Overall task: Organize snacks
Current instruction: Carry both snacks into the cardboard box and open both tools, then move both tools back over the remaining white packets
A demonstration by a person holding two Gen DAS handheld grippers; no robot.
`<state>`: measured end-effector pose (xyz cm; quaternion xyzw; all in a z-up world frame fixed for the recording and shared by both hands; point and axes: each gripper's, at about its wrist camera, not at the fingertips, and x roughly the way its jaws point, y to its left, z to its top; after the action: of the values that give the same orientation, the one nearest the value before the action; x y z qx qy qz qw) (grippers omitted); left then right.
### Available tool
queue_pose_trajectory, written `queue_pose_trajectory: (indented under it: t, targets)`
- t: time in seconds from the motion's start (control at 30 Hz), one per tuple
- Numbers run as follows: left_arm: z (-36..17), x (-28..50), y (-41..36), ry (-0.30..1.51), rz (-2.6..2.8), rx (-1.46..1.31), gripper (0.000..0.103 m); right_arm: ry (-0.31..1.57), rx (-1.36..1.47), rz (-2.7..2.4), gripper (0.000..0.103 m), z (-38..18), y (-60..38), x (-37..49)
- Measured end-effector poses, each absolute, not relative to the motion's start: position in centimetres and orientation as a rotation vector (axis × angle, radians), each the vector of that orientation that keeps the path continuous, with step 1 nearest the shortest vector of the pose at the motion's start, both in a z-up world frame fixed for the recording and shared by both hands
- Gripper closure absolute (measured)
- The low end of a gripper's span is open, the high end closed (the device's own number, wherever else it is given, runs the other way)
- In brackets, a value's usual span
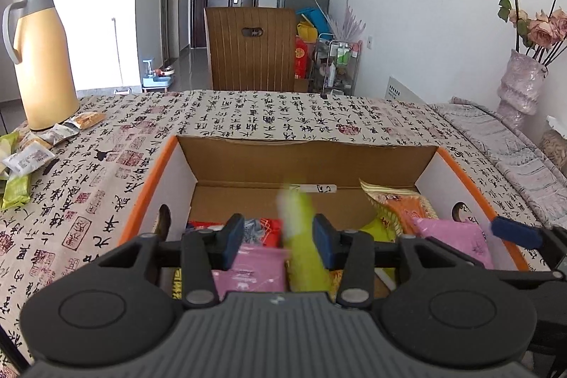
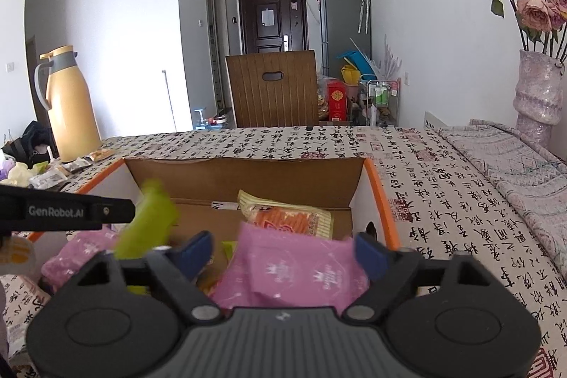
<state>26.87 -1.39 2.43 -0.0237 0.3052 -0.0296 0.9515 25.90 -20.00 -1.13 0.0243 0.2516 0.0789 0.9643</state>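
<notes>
Left hand-held gripper [image 1: 278, 241]: jaws parted. A blurred green snack packet [image 1: 299, 236] stands upright between the blue pads; its right edge runs up to the right pad, a gap shows at the left pad, and whether the pads press on it cannot be told.

Right hand-held gripper [image 2: 283, 254]: jaws spread wide. A pink snack packet [image 2: 294, 275] lies between the pads, its edges close to both; no pad is seen pressing on it.

Both grippers are positioned over the open cardboard box [image 1: 308, 158], which has an orange rim and rests on the desk [image 1: 248, 112] with a calligraphy-print cloth. Inside the box: further pink packets, a red packet [image 1: 269, 227], and an orange-and-yellow packet [image 2: 287, 216] toward the back wall.

Left of the box, loose snack packets [image 1: 24, 162] lie beside a yellow thermos jug [image 1: 42, 59]. At the far right of the desk stands a vase of dried roses [image 2: 538, 94]. Beyond the desk is a wooden chair back [image 1: 250, 48].
</notes>
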Motion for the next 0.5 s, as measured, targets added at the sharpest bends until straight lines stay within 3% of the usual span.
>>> queue_pose_trajectory:
  t: [0.1,0.2,0.3,0.5]
  targets:
    - [2.43,26.67,-1.35,0.600,-0.036,-0.041,0.027,0.504,0.061,0.154,0.000,-1.14,-20.22,25.73]
    - [2.51,26.69,-1.25,0.592,-0.018,-0.043,0.019,0.501,0.072,0.149,0.000,-1.04,-20.42,25.53]
    - [2.59,26.85,-1.17,0.593,-0.002,-0.046,0.002,0.498,0.077,0.146,0.000,-0.98,-20.50,25.36]
    - [3.18,26.40,-1.25,0.571,0.026,-0.041,0.000,0.494,0.068,0.143,0.000,-0.56,-20.35,25.24]
